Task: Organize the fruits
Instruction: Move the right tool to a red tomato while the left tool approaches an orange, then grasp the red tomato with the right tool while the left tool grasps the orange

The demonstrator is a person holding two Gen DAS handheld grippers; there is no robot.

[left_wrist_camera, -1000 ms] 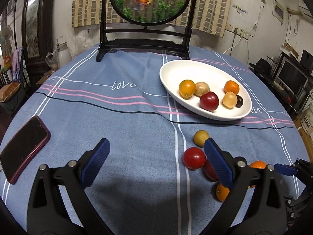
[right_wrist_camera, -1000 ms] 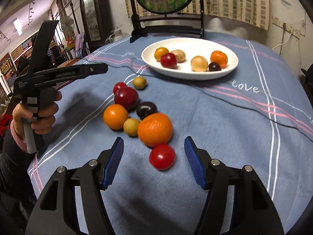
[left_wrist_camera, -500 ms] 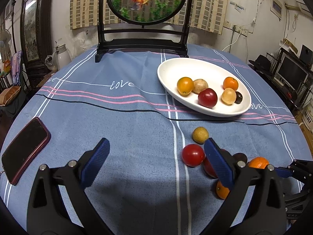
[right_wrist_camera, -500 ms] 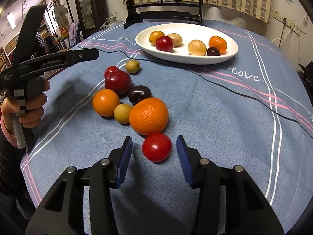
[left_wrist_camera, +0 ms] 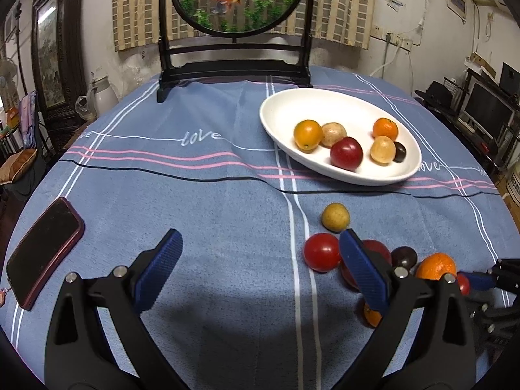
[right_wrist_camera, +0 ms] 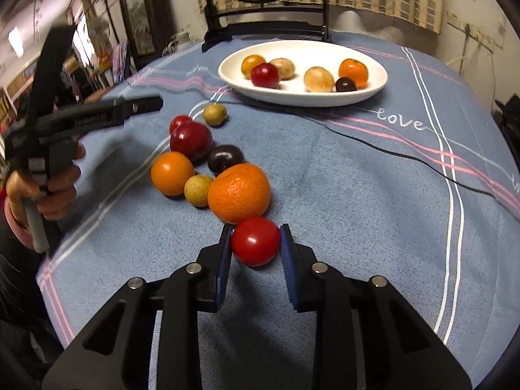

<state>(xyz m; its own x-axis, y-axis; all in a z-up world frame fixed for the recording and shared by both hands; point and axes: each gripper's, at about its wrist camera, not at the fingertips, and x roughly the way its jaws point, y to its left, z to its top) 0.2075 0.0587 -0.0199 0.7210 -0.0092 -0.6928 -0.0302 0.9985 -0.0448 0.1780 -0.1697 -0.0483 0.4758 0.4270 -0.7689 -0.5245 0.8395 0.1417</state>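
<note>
Your right gripper [right_wrist_camera: 255, 247] has just been closing, and its ribbed blue pads now clamp a smooth, round red tomato [right_wrist_camera: 255, 241] on the blue cloth [right_wrist_camera: 357, 195], touching a dimpled orange [right_wrist_camera: 239, 192]. Being round, the tomato shows no long axis. Your left gripper [left_wrist_camera: 260, 269] hangs with jaws wide apart, nothing between them. An oval white dish [left_wrist_camera: 325, 104] holds six fruits.

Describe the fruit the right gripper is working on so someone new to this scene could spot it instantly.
Start at the white oval plate on the blue tablecloth, then follow the loose cluster of fruit toward the camera. At its near end, touching the big orange, sits a small glossy red tomato. It alone is pinched between the right gripper jaws, which have just closed.
</note>
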